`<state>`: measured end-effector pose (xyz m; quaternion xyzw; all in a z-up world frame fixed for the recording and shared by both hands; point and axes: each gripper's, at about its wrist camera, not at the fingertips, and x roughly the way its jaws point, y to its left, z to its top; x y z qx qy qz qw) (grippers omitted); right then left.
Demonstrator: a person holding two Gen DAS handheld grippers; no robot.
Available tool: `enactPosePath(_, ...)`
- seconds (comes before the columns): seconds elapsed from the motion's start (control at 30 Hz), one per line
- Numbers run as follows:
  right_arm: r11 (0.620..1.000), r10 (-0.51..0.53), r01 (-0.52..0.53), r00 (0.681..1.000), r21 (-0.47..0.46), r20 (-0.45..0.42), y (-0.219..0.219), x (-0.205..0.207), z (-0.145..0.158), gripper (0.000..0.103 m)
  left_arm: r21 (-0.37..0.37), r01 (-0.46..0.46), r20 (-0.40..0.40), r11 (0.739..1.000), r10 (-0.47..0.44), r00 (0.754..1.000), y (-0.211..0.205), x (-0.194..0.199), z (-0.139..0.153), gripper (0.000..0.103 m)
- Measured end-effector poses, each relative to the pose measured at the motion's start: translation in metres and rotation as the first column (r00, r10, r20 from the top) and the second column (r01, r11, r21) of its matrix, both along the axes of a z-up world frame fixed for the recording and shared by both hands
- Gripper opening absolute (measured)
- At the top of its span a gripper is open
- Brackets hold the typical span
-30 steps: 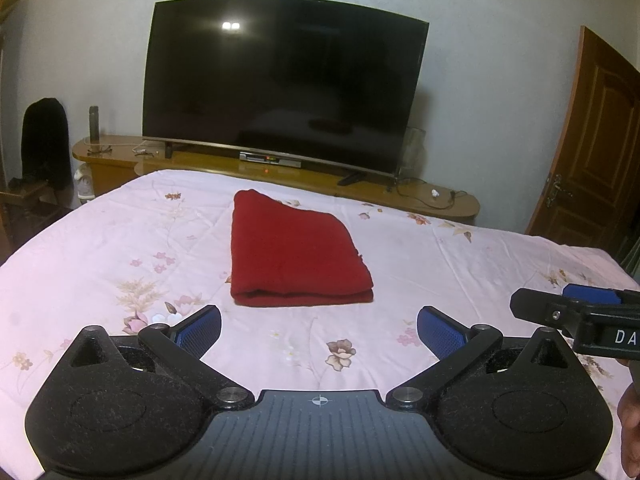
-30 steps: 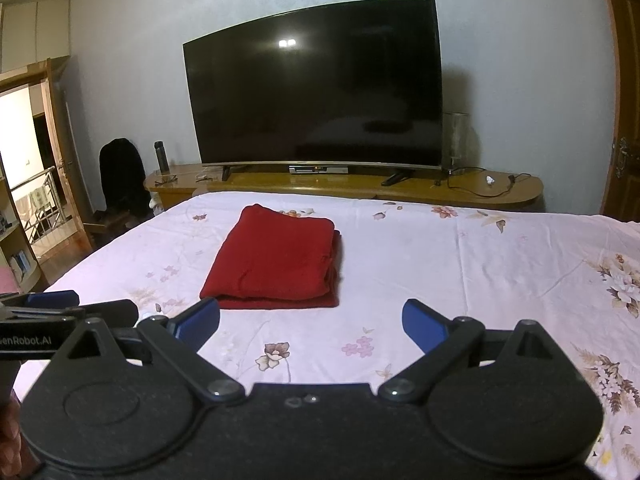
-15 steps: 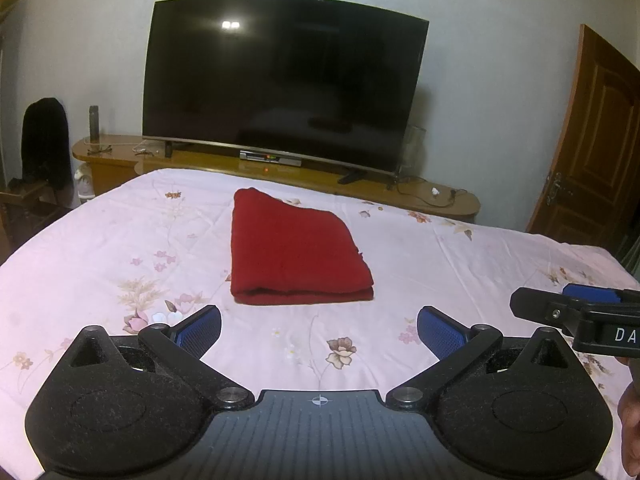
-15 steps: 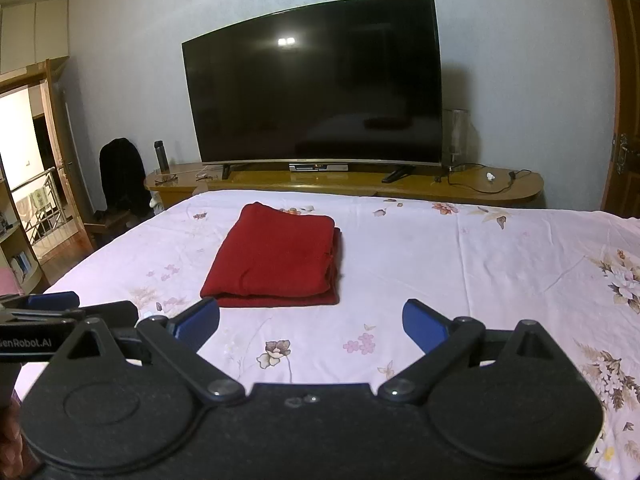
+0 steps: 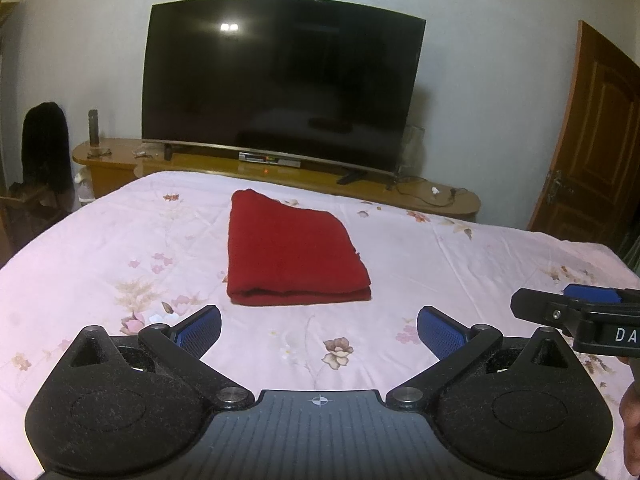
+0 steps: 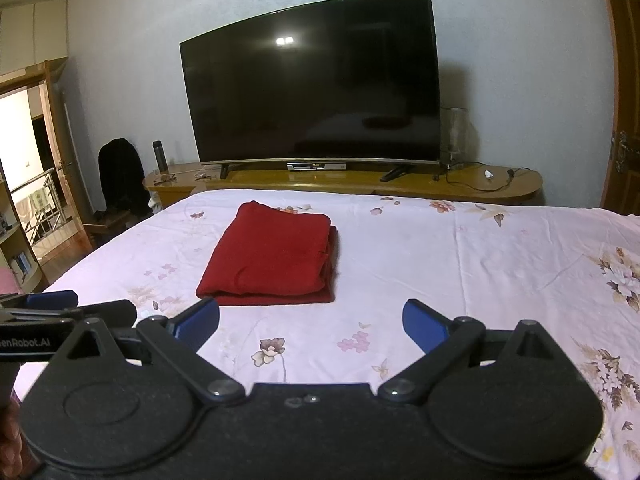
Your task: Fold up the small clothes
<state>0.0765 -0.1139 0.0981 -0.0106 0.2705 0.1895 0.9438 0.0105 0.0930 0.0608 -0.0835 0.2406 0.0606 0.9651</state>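
Note:
A red garment (image 5: pixel 292 254) lies folded into a neat rectangle on the pink floral bedsheet (image 5: pixel 120 248); it also shows in the right wrist view (image 6: pixel 270 258). My left gripper (image 5: pixel 319 330) is open and empty, held above the sheet just short of the garment's near edge. My right gripper (image 6: pixel 311 322) is open and empty, a little to the right of the garment's near edge. The right gripper's tip shows at the right edge of the left wrist view (image 5: pixel 576 312), and the left gripper's tip at the left edge of the right wrist view (image 6: pixel 60 308).
A large dark TV (image 5: pixel 280 88) stands on a low wooden cabinet (image 5: pixel 432 196) beyond the bed's far edge. A wooden door (image 5: pixel 596 140) is at the right. A chair with dark clothing (image 6: pixel 120 176) and an open doorway (image 6: pixel 24 168) are at the left.
Both grippers have drifted very slightly; the garment sits a touch higher in the views. Nothing was taken hold of or let go.

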Motion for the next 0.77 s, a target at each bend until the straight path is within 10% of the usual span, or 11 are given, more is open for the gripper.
enactPosePath(0.77,1.0,0.018,-0.018,1.0,0.0,-0.004,-0.0081,0.0077,-0.0034,0.098,0.028,0.007,0.048,1.0,-0.009,0.999,-0.0093,-0.0037,0.0037,0.103)
